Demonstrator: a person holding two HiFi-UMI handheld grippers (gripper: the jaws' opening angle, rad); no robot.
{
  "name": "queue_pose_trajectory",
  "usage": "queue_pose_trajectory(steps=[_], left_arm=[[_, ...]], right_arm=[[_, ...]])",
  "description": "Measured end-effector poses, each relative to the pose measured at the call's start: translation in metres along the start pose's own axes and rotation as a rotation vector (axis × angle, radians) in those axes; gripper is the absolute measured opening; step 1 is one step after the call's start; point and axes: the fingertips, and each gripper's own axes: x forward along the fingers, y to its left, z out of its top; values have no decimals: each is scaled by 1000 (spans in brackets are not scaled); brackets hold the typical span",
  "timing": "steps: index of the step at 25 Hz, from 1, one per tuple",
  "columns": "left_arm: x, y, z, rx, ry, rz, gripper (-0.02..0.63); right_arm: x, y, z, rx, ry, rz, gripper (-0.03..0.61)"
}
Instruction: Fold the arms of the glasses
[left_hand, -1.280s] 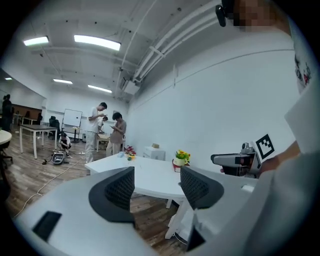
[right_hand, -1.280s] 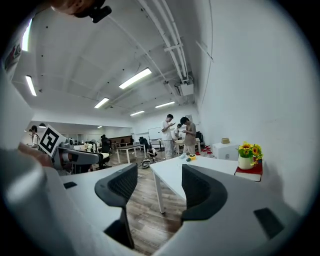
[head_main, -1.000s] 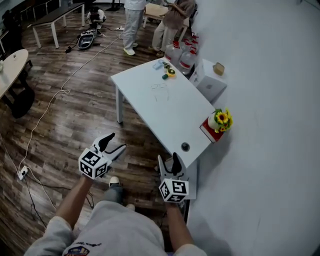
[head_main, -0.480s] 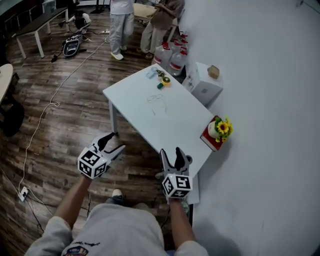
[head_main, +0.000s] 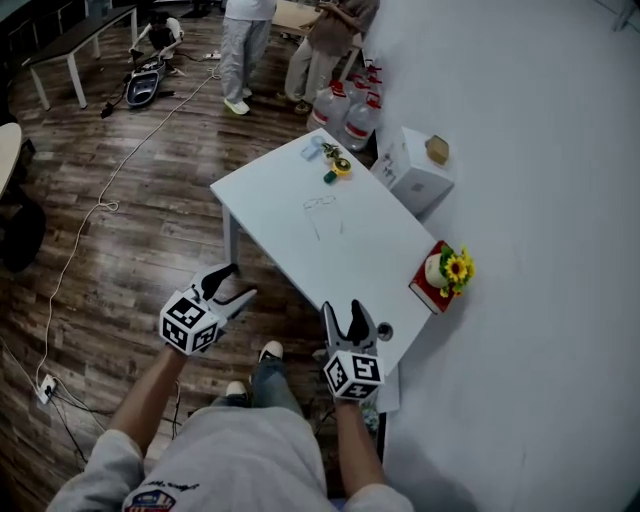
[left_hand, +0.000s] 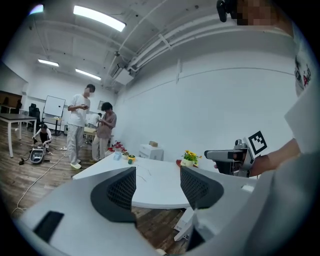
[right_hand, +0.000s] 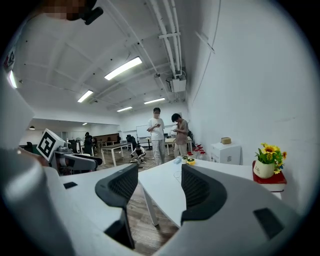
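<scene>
Thin-framed glasses (head_main: 322, 209) lie with arms spread out near the middle of the white table (head_main: 290, 250). Both grippers hang in the air short of the table's near end, far from the glasses. My left gripper (head_main: 232, 283) is open over the wooden floor, left of the table's near corner. My right gripper (head_main: 342, 315) is open just above the table's near edge. In the left gripper view the left gripper (left_hand: 157, 189) frames the table (left_hand: 95, 167) and the faint glasses (left_hand: 142, 173). The right gripper (right_hand: 156, 187) holds nothing; the glasses (right_hand: 177, 174) show faintly between its jaws.
A yellow tape roll (head_main: 342, 166) and a small blue item (head_main: 315, 150) sit at the table's far end. A flower pot on a red book (head_main: 445, 272) stands at the right edge, a small dark knob (head_main: 385, 330) near me. A white box (head_main: 415, 170), water jugs (head_main: 345, 110), two standing people (head_main: 245, 40).
The table has drifted slightly in the head view as I step toward it; a foot now shows below. Both grippers stay open and hold about the same place.
</scene>
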Motion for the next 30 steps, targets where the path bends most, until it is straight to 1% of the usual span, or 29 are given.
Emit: queue_pose_trajectory(steps=[6,9,14,19,23,26,30], left_arm=[[15,30,-7,-12,25,11,268],[31,48,-2,1,39,14,268],[67,81,7,23,68,16,268],[123,120,34,37,77,0,268],[181,143,51,47,99,-36,268],[226,156,58,52,126,-71,268],[277,163,62,53,169,-118,268]], right_arm=[[37,1,-8,23,9,13,255],[63,-12,-6,26,2,8,255],[112,-39,-1,69,-6,0,252],[173,-69,18,74,-15,-5,252],[219,-109,38,85,-24,-30,249],[247,-139,51,91,-32,-50,247],[273,-177,54,118,-24,-76,244]])
